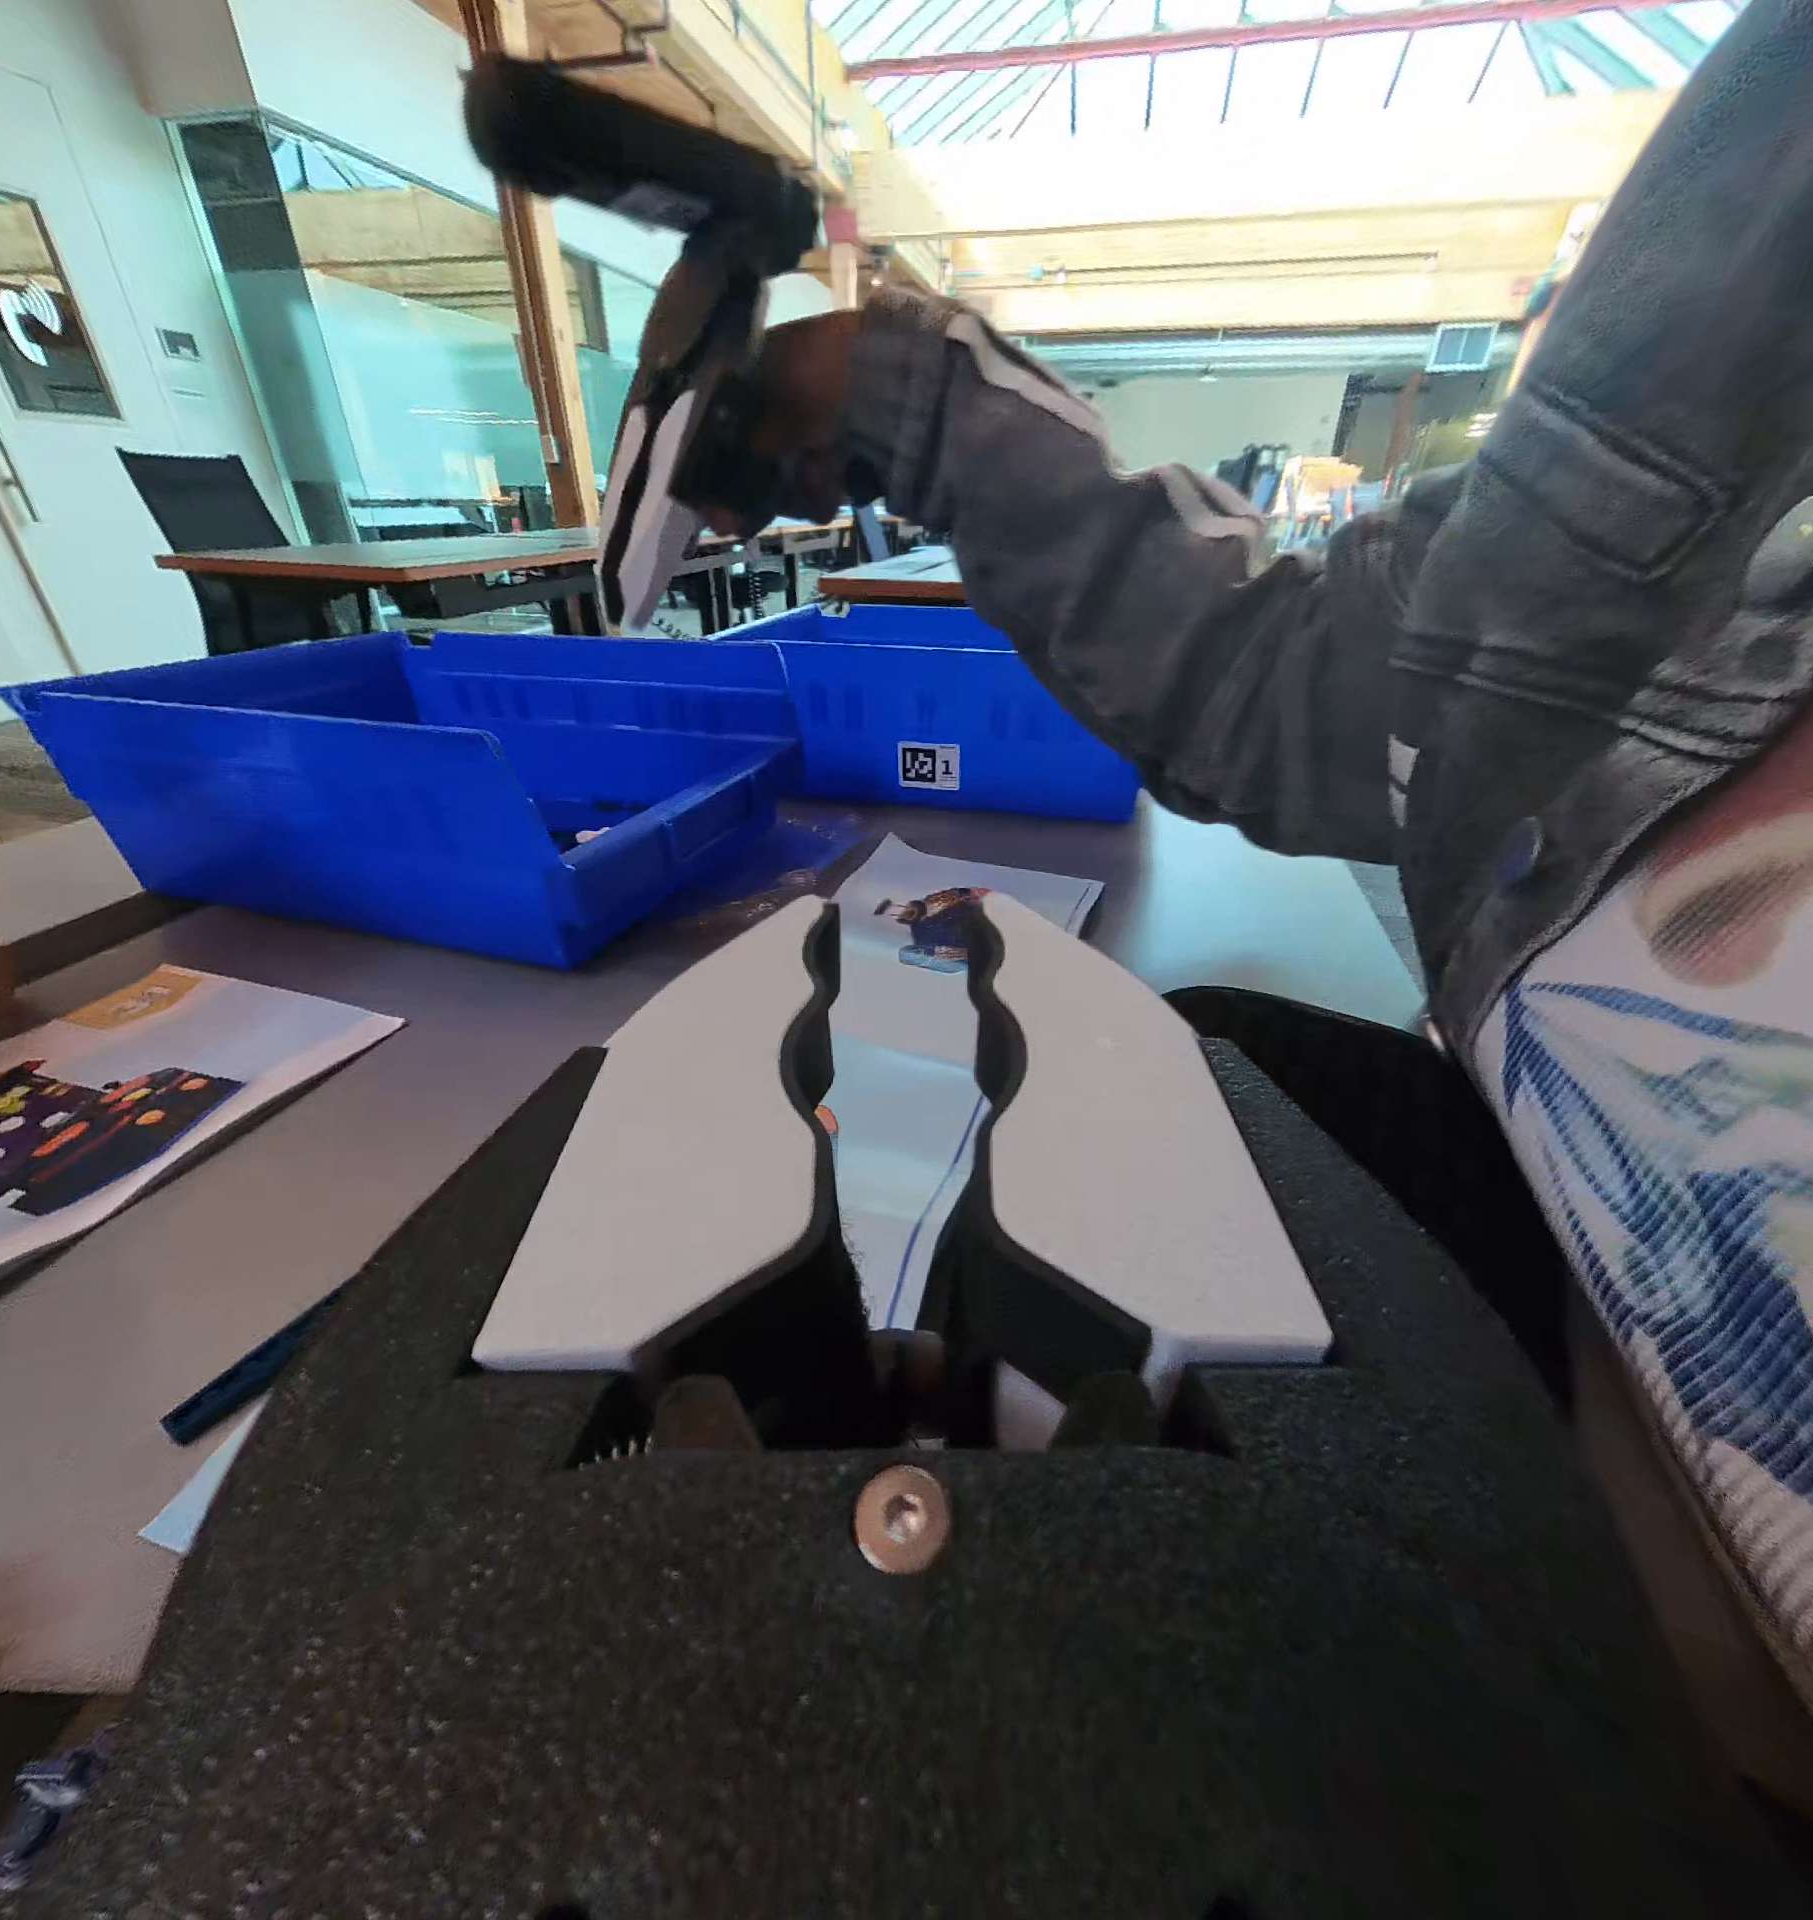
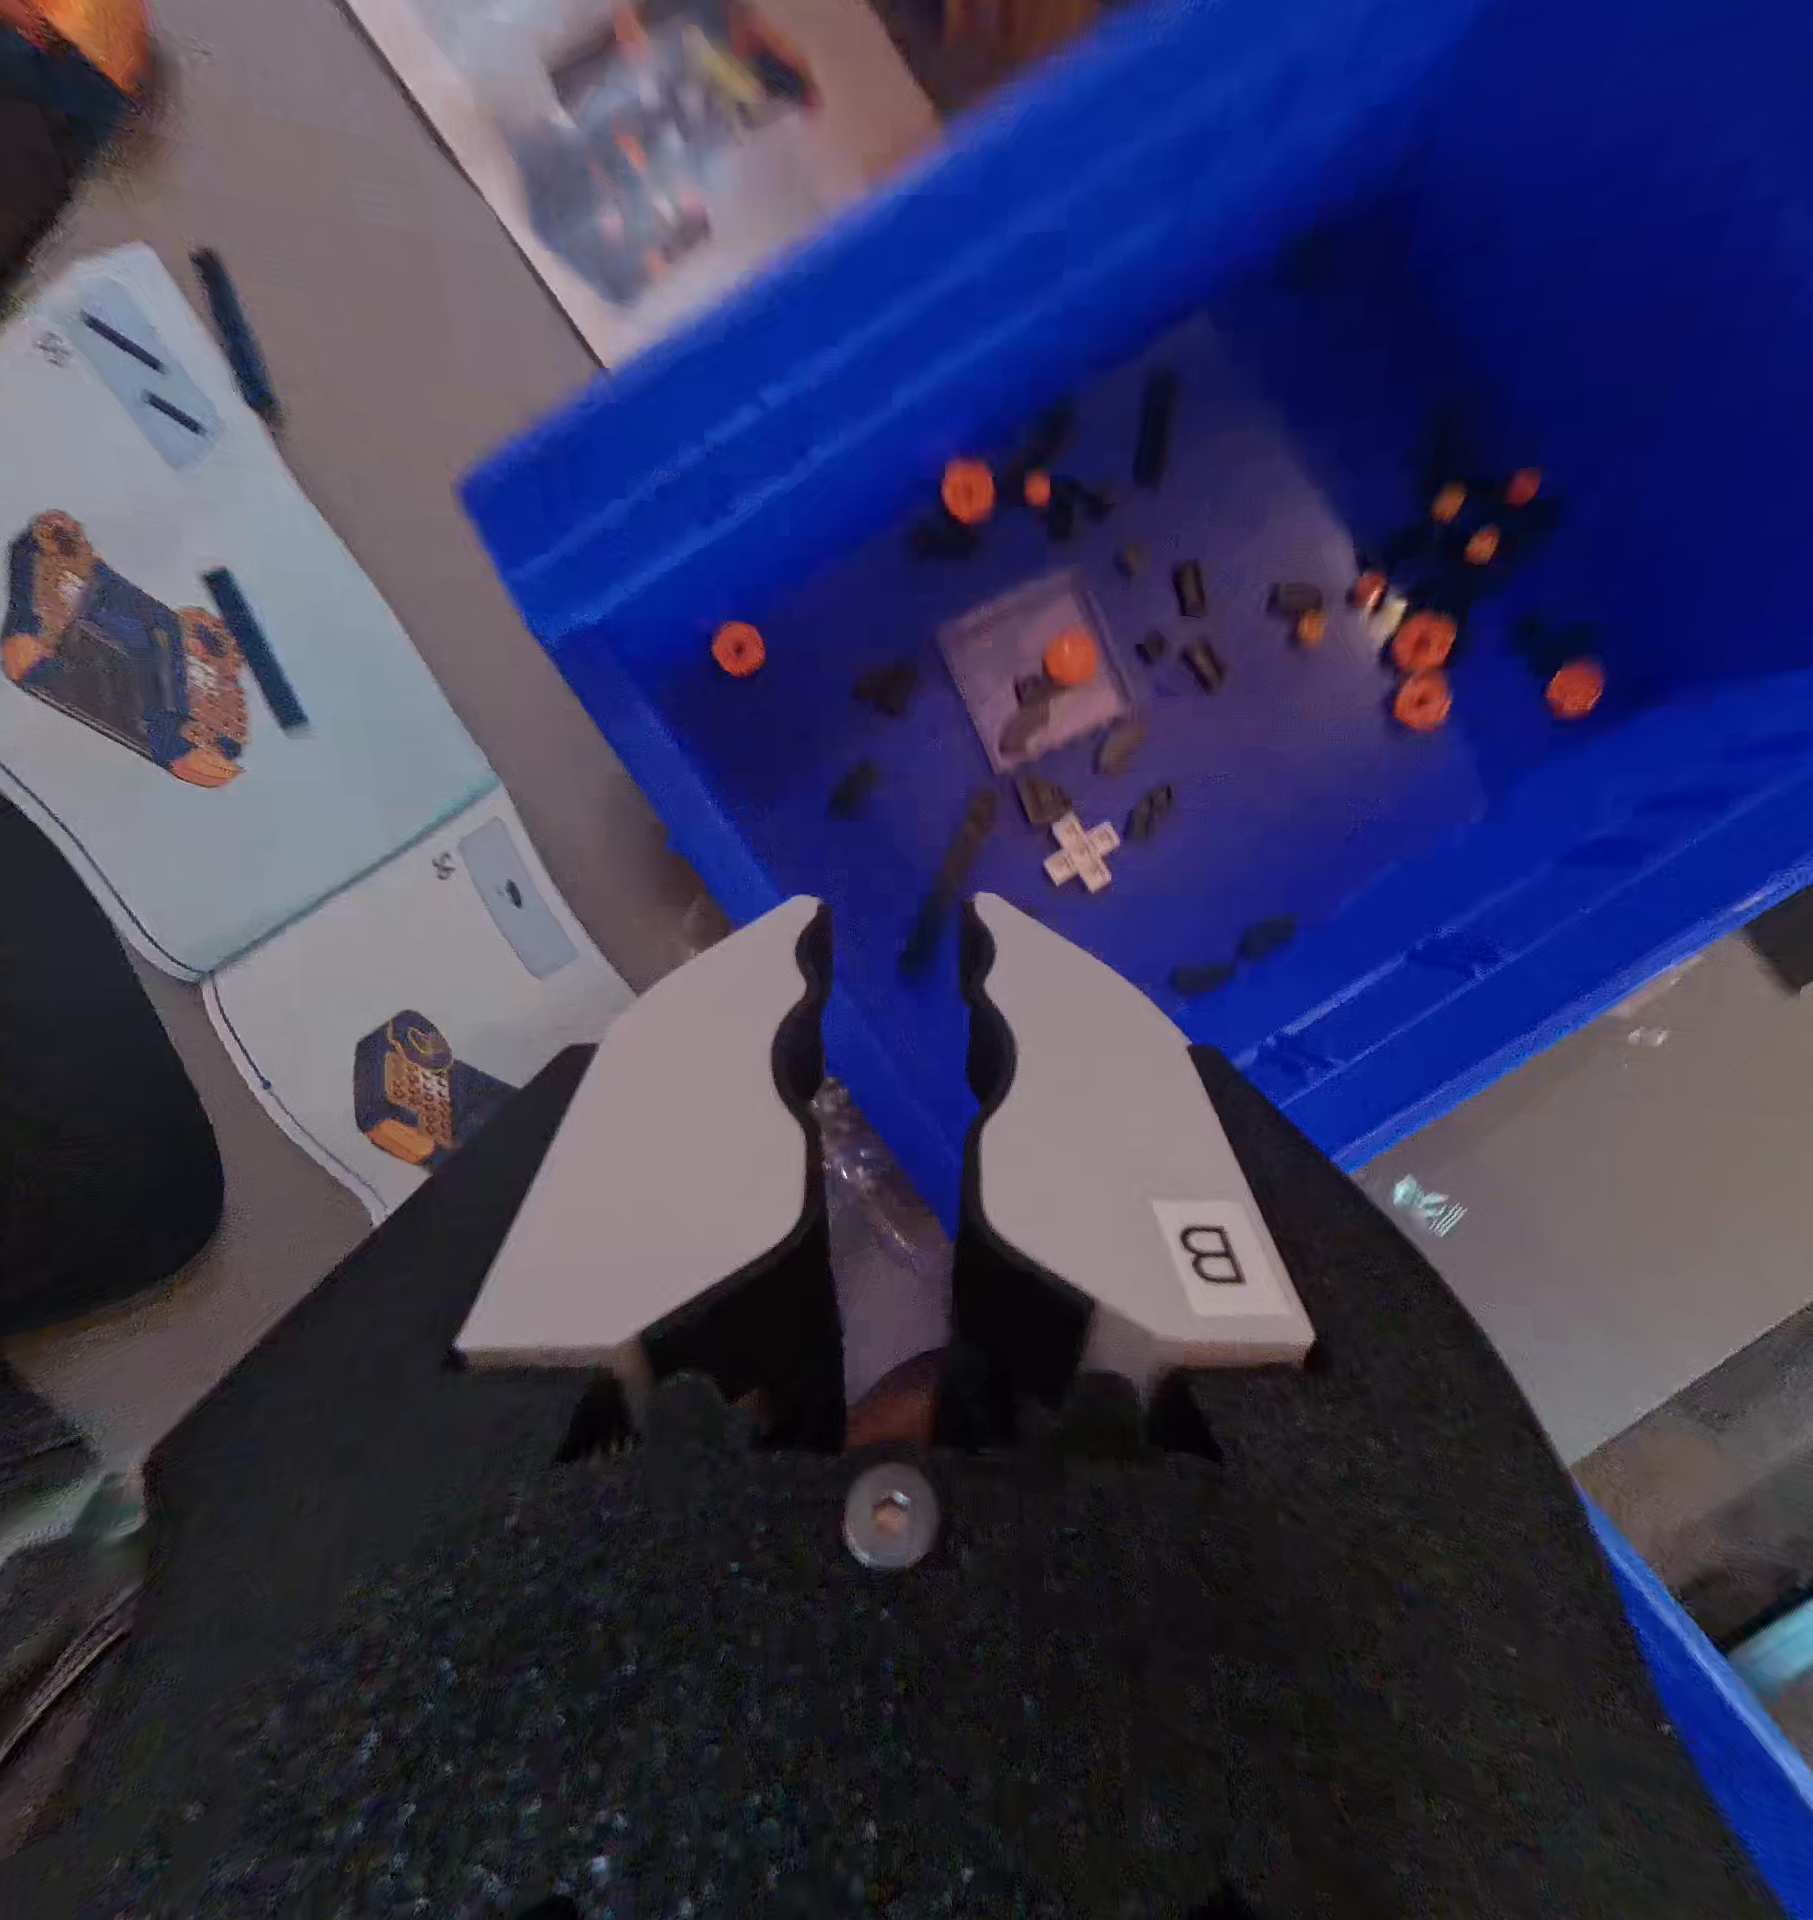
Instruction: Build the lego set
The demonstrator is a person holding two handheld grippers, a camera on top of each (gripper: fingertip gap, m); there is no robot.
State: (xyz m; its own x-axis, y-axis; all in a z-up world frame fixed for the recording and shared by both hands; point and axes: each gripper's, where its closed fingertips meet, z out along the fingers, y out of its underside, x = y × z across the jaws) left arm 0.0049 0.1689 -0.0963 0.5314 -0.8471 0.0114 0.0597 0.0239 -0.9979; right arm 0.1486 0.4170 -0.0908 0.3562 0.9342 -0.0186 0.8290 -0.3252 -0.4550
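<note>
We are holding the left claw (image 1: 907,920) narrowly parted and empty over the open booklet (image 1: 969,904) on the bench (image 1: 1245,914). The right claw (image 2: 897,914), likewise narrow and empty, is hanging above the blue bin (image 2: 1089,312), small bricks (image 2: 1084,852) scattered toward 1 o'clock. Descending this narrow, we are risking nudging pieces aside or clipping the bin wall.

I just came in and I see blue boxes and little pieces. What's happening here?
A person holds two grabber tools. The right gripper hangs open and empty over a blue bin of small orange and black building pieces. The left gripper is open and empty too, low over an open picture booklet on the grey table.
</note>
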